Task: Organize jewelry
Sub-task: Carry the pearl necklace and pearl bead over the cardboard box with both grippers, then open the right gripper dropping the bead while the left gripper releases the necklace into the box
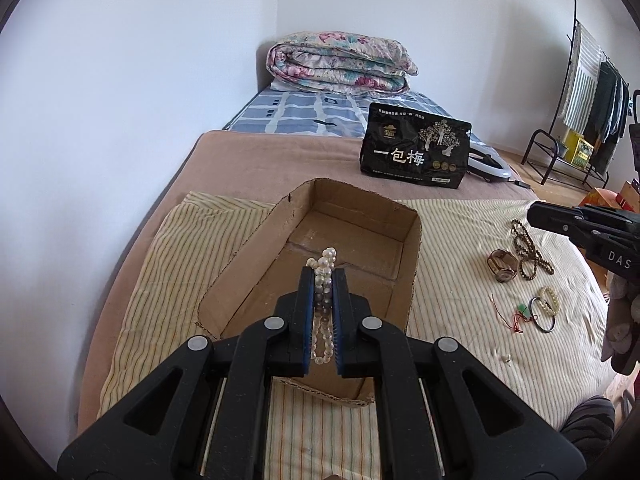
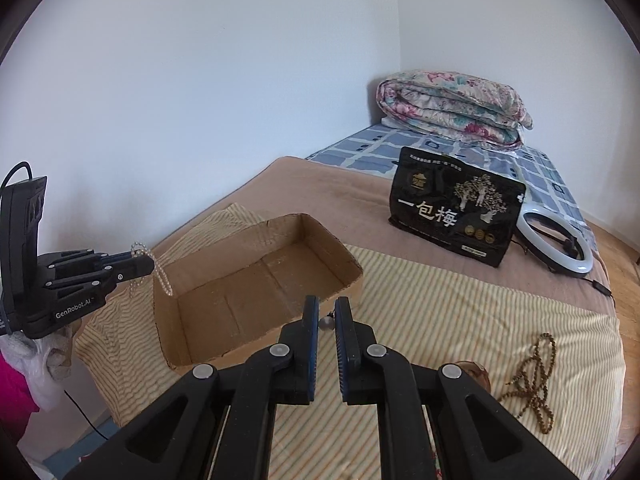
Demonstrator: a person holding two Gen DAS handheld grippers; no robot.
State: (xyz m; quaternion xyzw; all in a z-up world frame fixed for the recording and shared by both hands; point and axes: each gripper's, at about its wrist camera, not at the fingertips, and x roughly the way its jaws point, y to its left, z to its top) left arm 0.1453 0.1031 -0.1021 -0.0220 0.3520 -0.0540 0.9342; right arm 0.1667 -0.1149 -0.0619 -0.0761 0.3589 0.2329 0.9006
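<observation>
The left gripper (image 1: 323, 276) pinches a pearl strand (image 1: 325, 280) between its fingers, held over the open cardboard box (image 1: 248, 264) on the bed's striped cloth (image 1: 460, 240). The right gripper (image 2: 327, 312) nips a small earring (image 2: 326, 323) near the box's right wall. Brown beads (image 1: 532, 252), a watch (image 1: 503, 266) and bangles (image 1: 546, 308) lie toward the bed's right edge.

Each wrist camera looks forward and down along its own fingers, close above the bed. Both views share the cardboard box (image 1: 344, 264) (image 2: 256, 280), black snack bag (image 1: 416, 152) (image 2: 456, 208) and far folded quilt (image 1: 340, 62) (image 2: 452, 108).
</observation>
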